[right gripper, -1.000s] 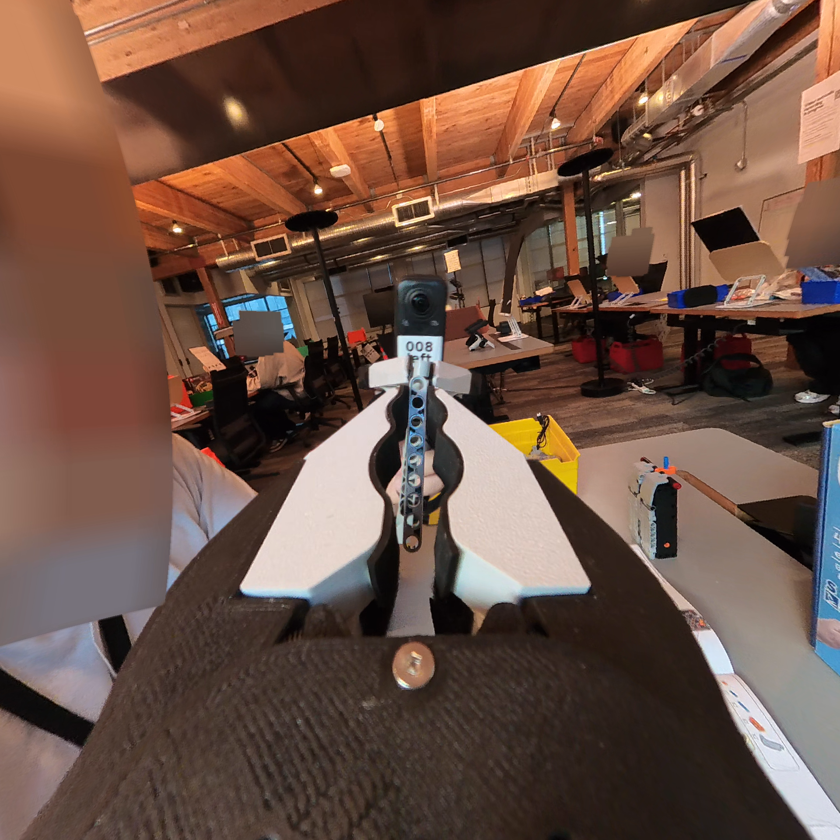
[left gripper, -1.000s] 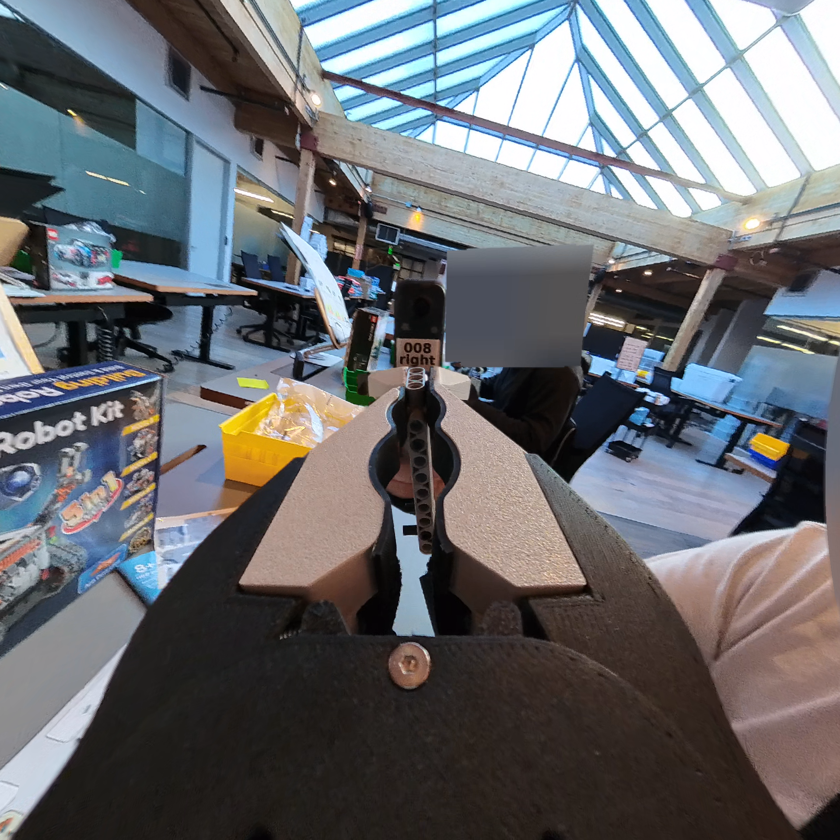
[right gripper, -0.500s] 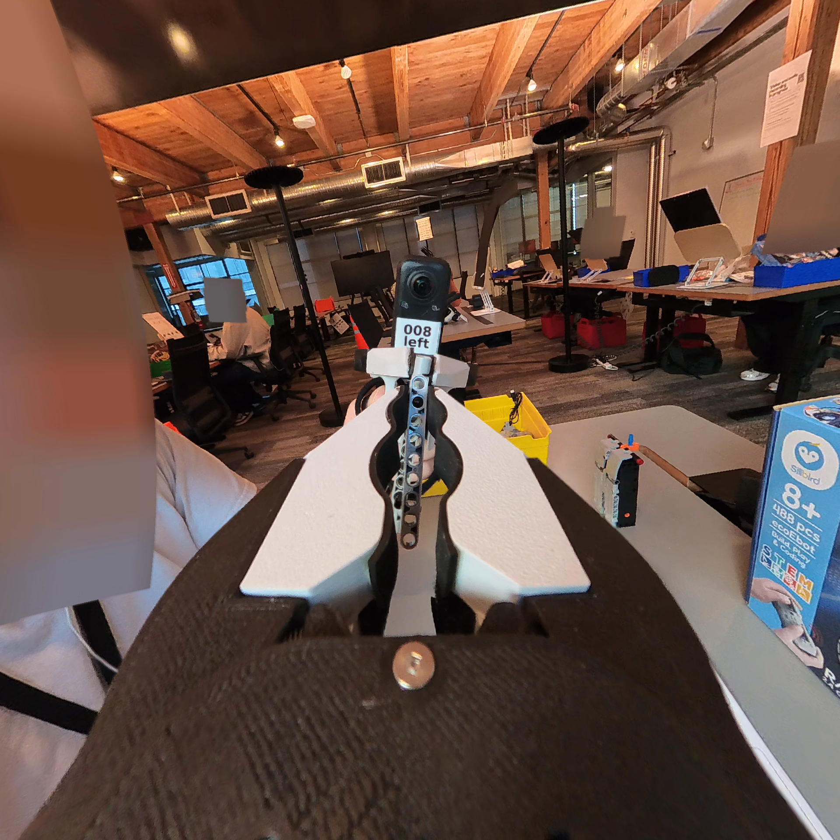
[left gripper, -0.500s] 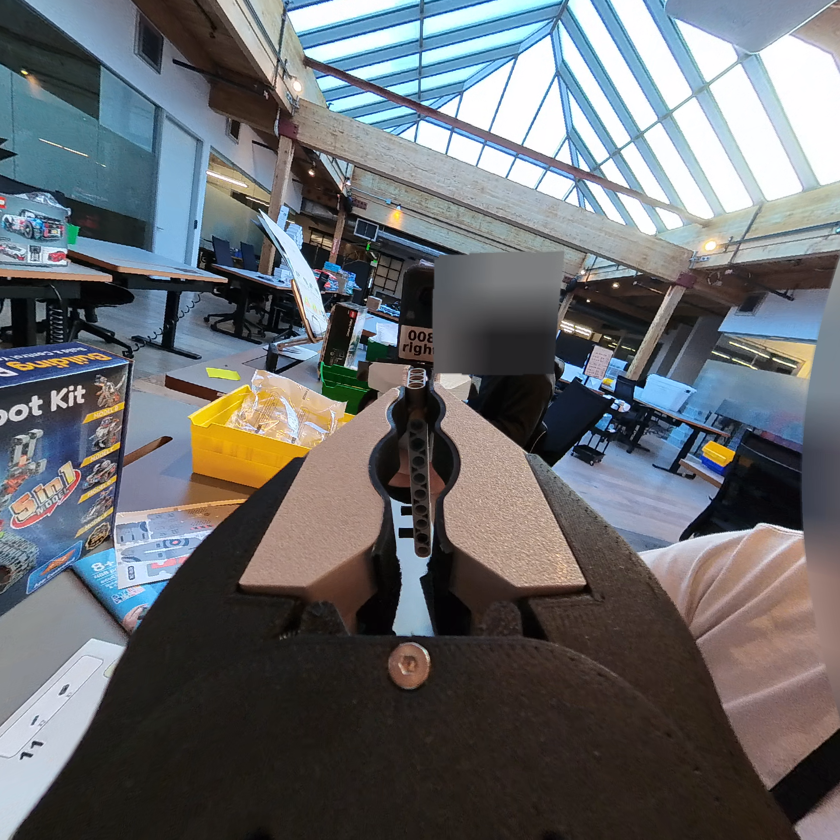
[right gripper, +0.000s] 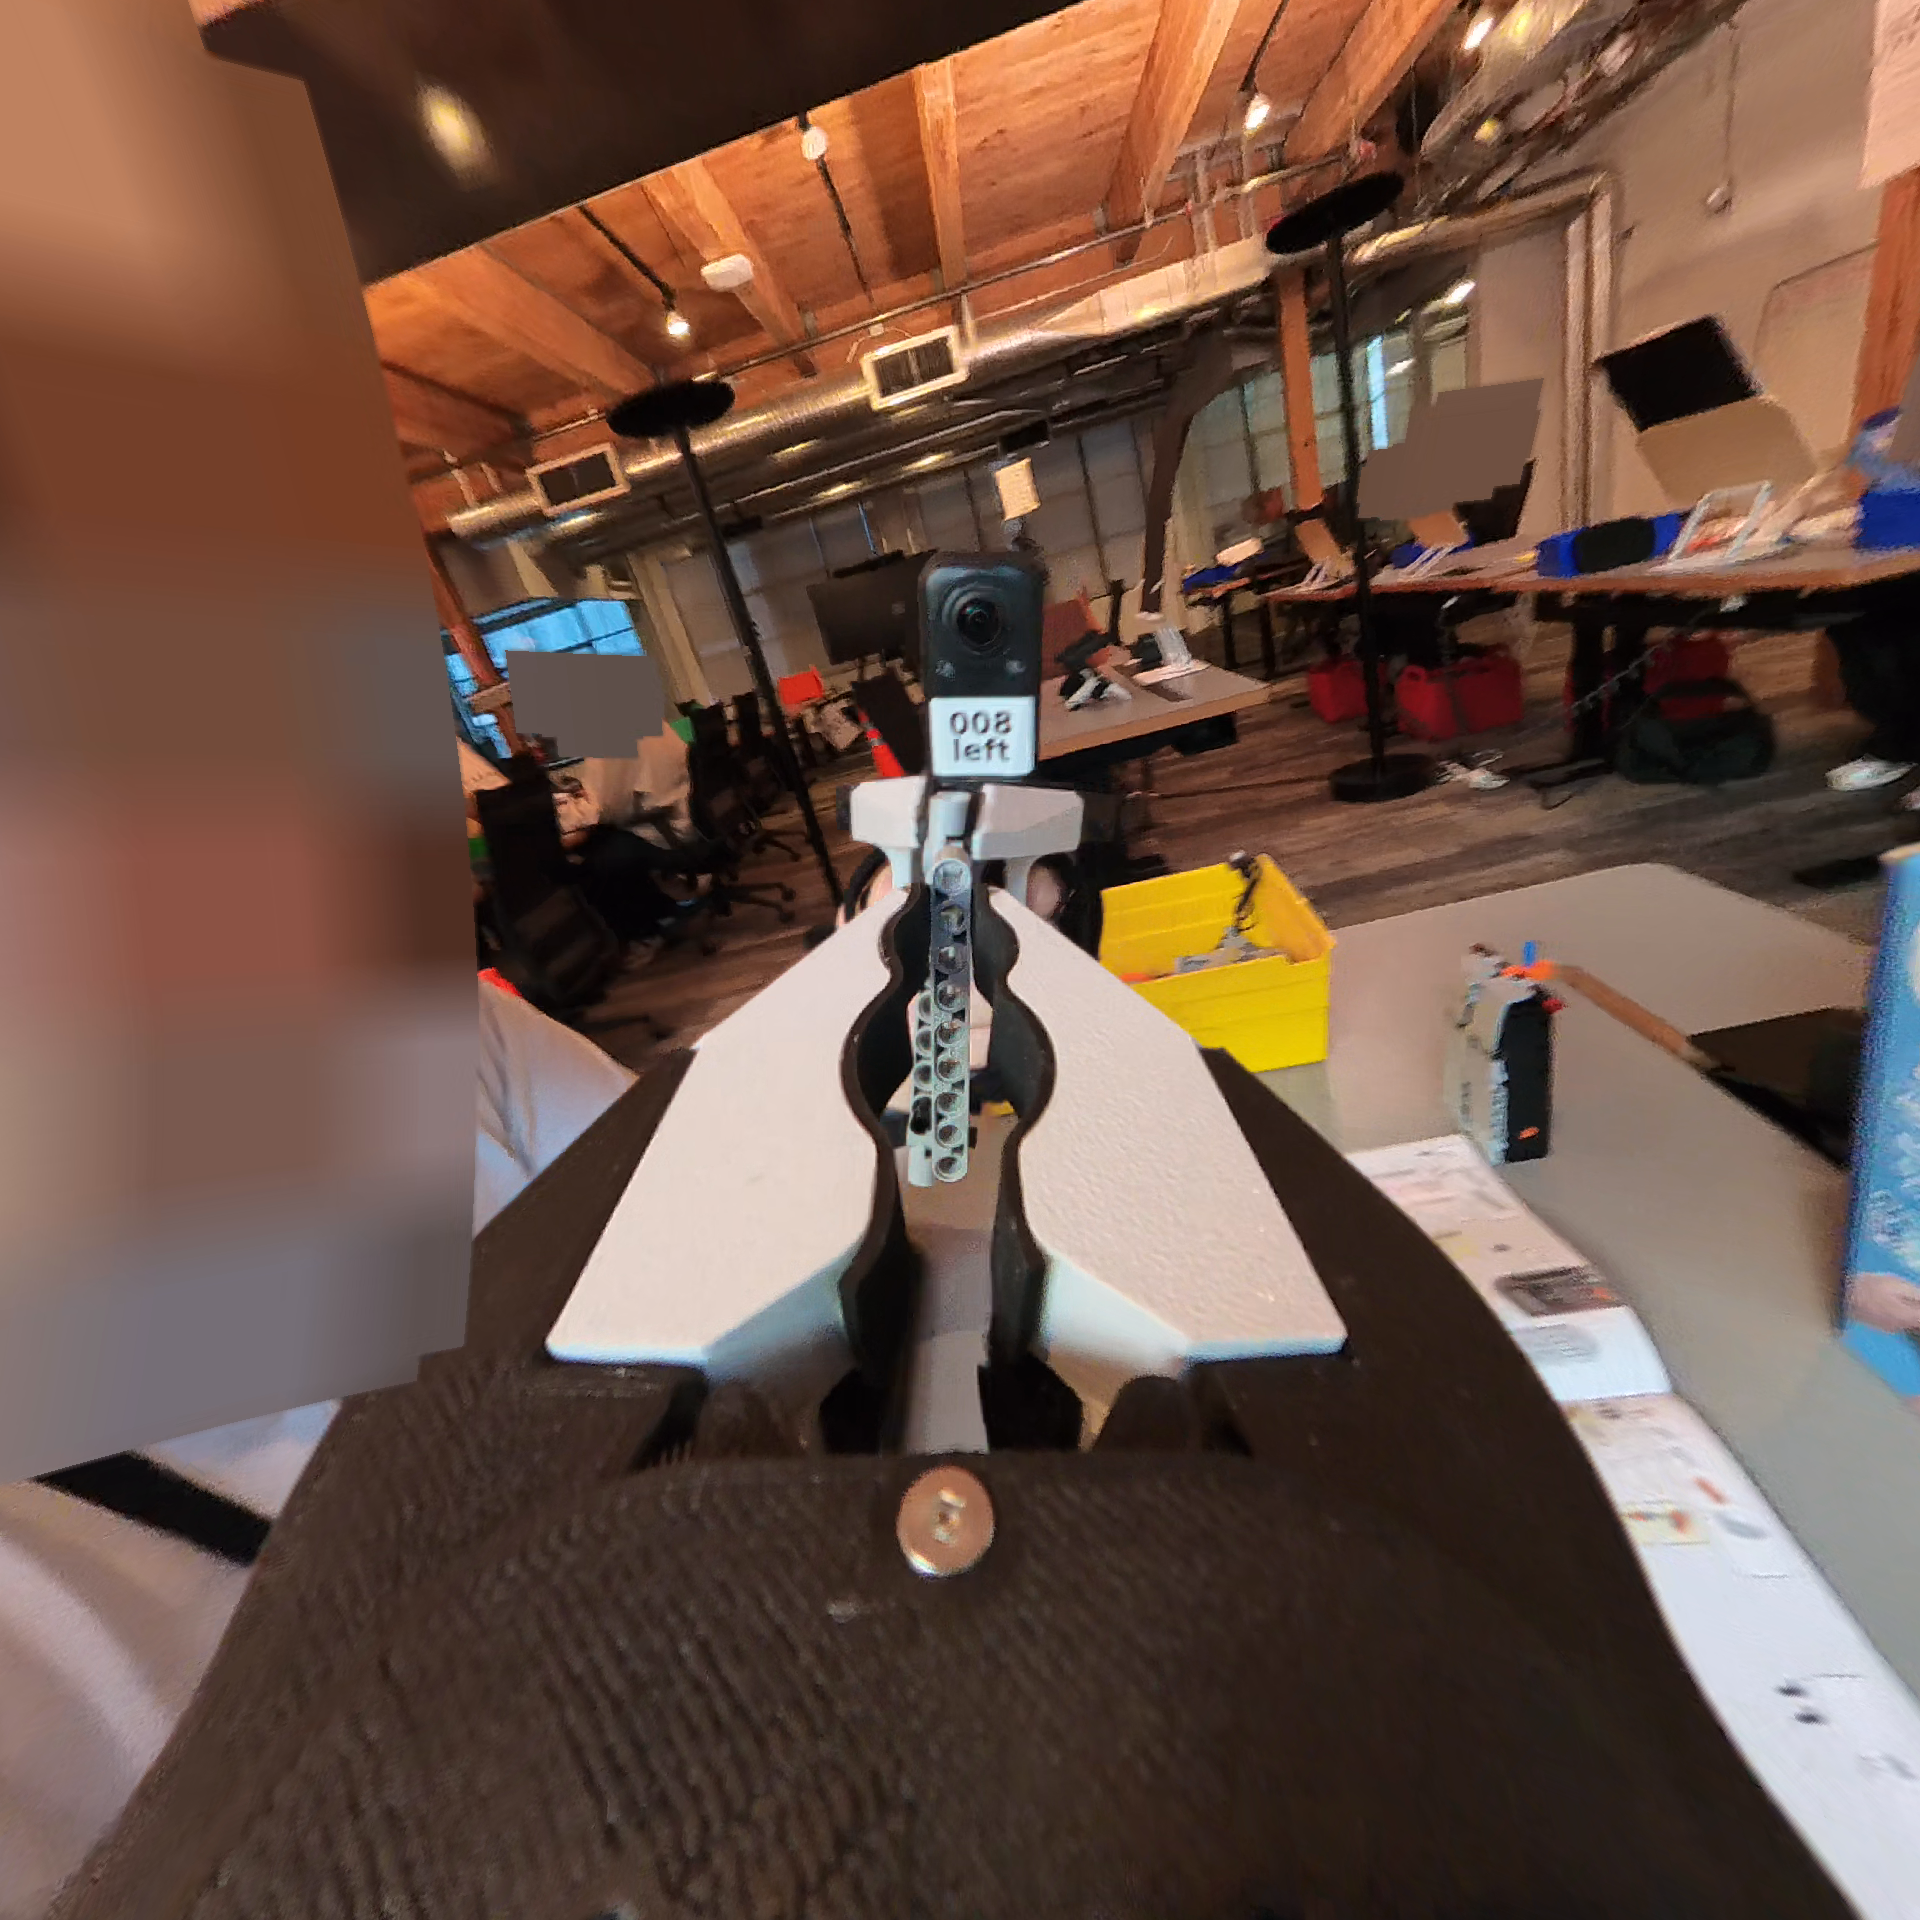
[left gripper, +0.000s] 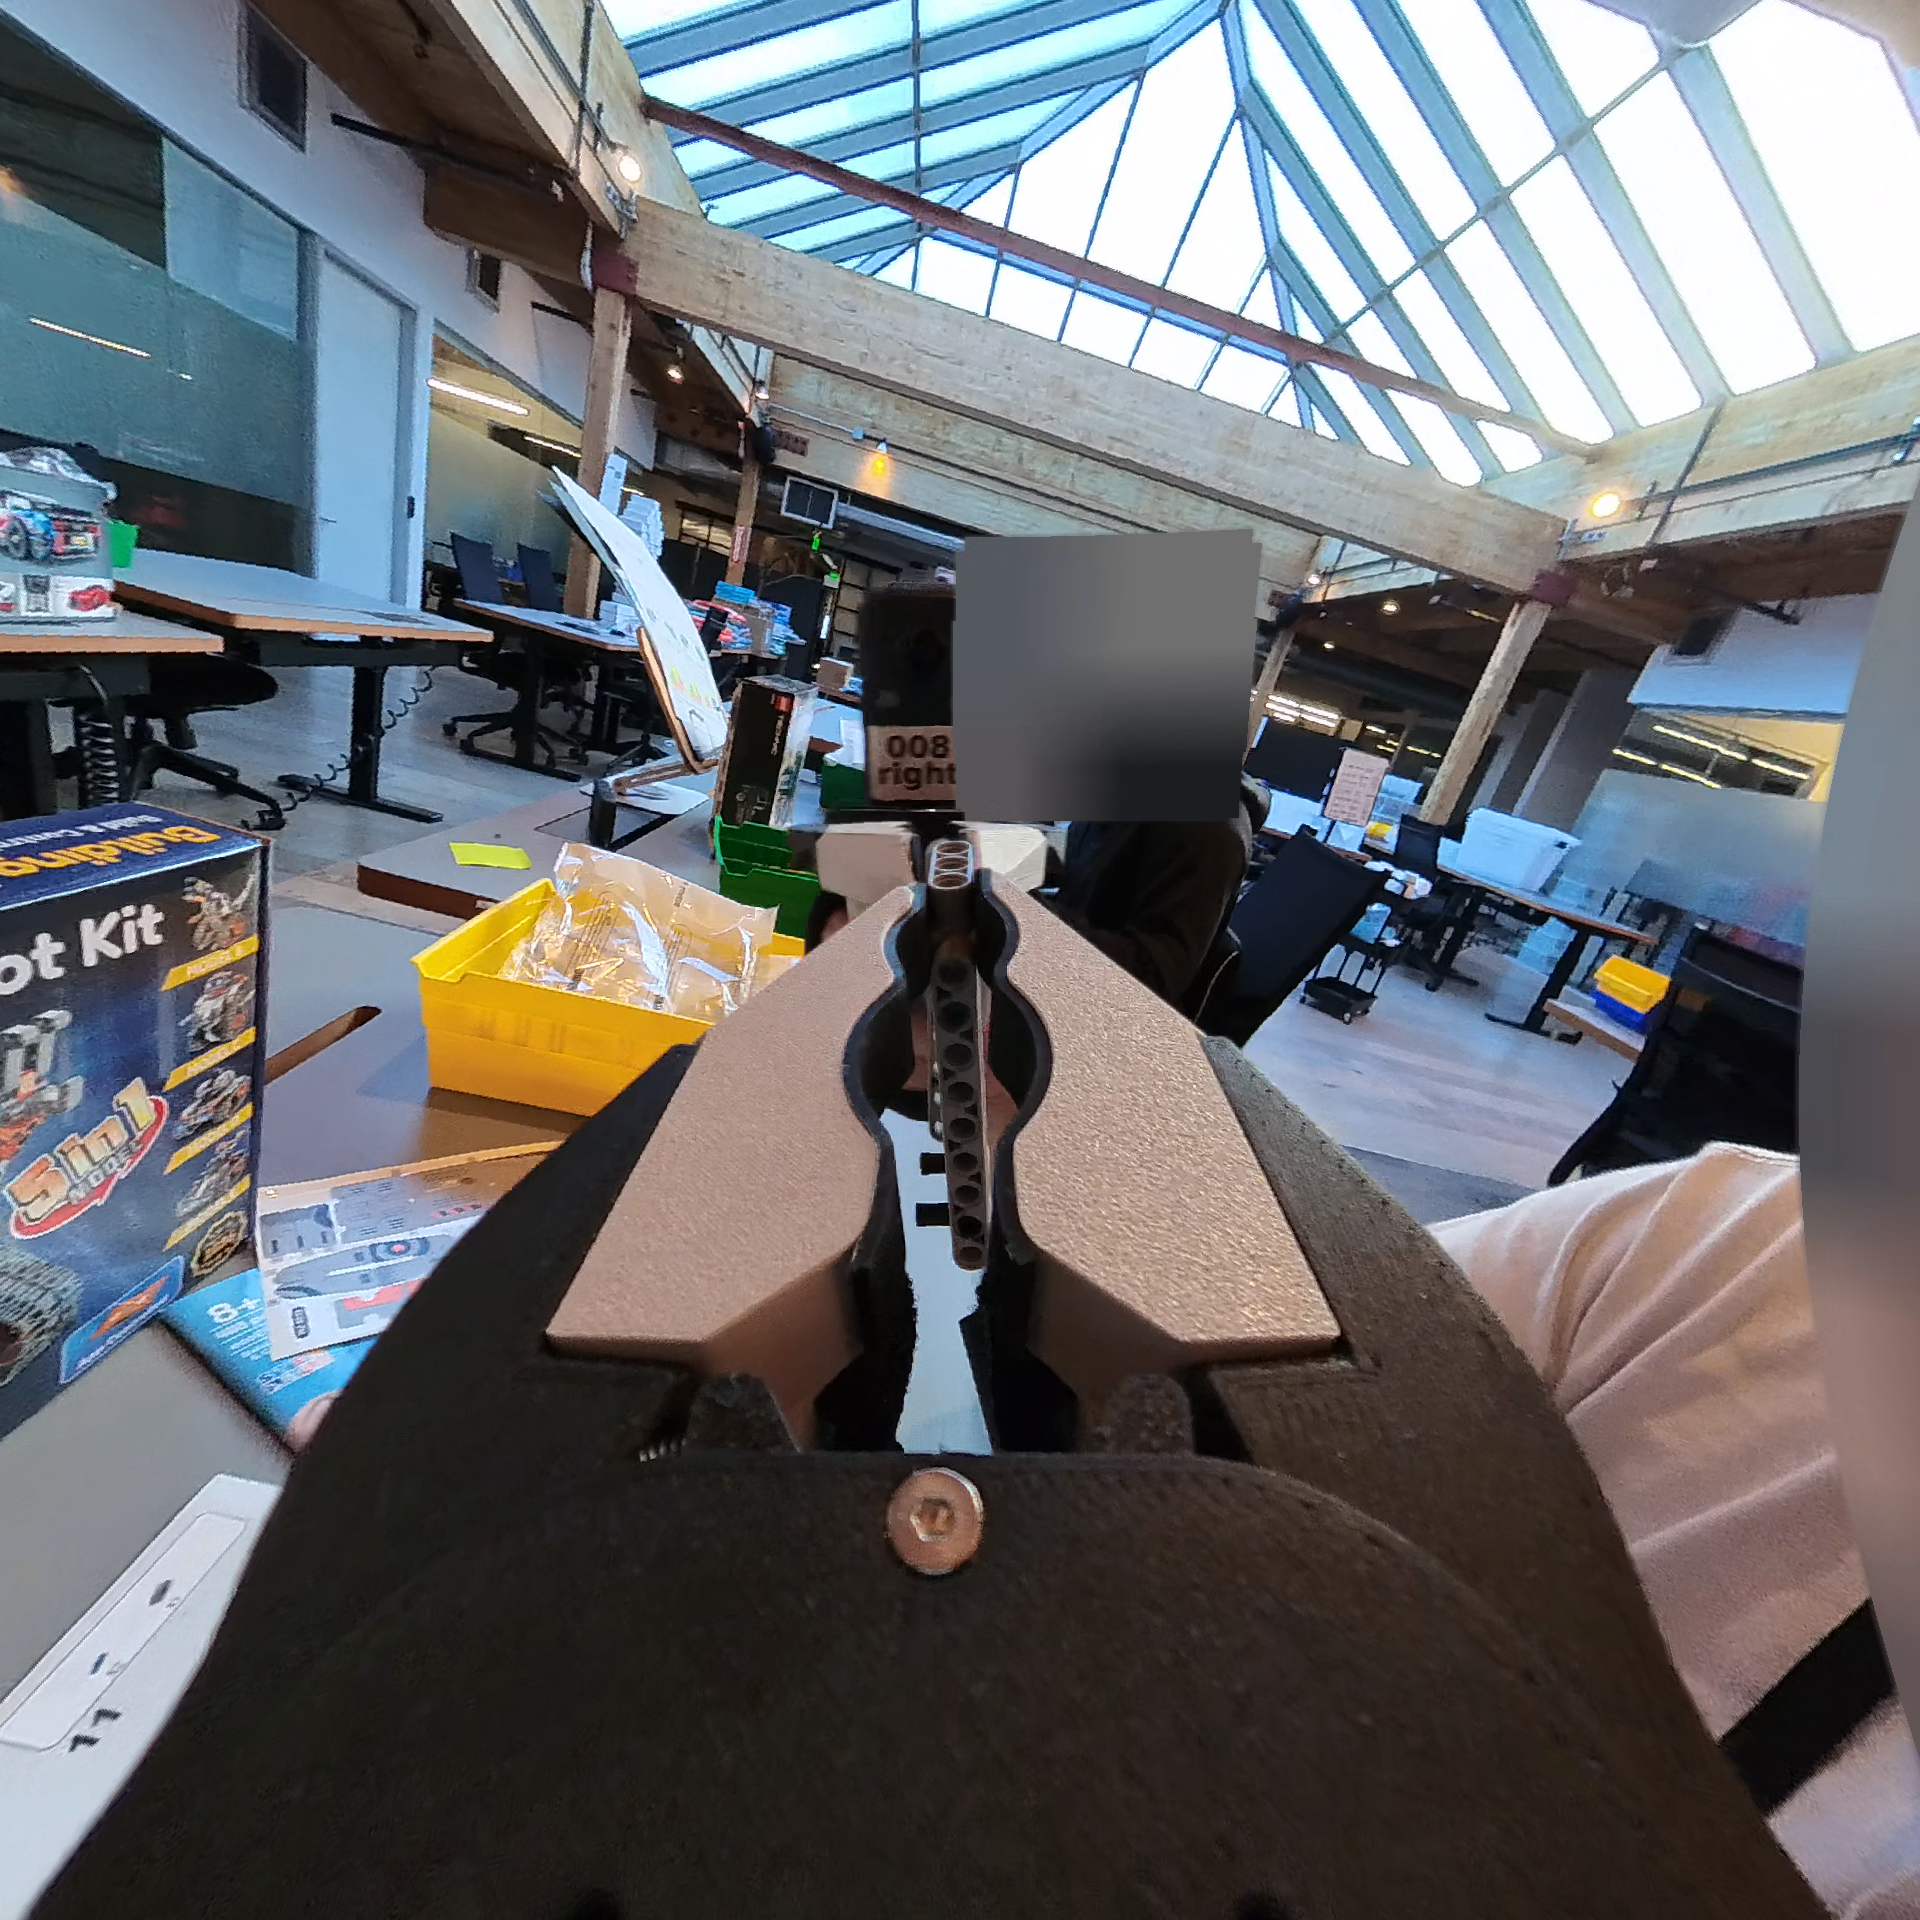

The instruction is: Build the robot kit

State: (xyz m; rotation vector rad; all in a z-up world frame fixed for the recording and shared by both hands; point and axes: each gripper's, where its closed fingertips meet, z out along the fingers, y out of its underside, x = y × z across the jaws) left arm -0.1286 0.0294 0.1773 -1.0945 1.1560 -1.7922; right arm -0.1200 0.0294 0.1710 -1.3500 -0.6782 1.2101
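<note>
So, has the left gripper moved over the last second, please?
Yes. The left gripper turned slightly right: the blue box sits farther left in its view.

A grey perforated beam (left gripper: pixel 958 1081) stands clamped between both grippers' closed fingers, apparently two beams (right gripper: pixel 943 1049) overlapped.

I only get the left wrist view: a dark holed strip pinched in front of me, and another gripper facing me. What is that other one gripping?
Observer: The right gripper is shut on a pale grey holed beam.
Operator: Anything on the table on its side?
Observer: A small black-and-grey block with orange bits stands upright on the table.
Operator: What else?
Observer: Left of the block, farther back, a yellow bin holds loose small parts.
</note>
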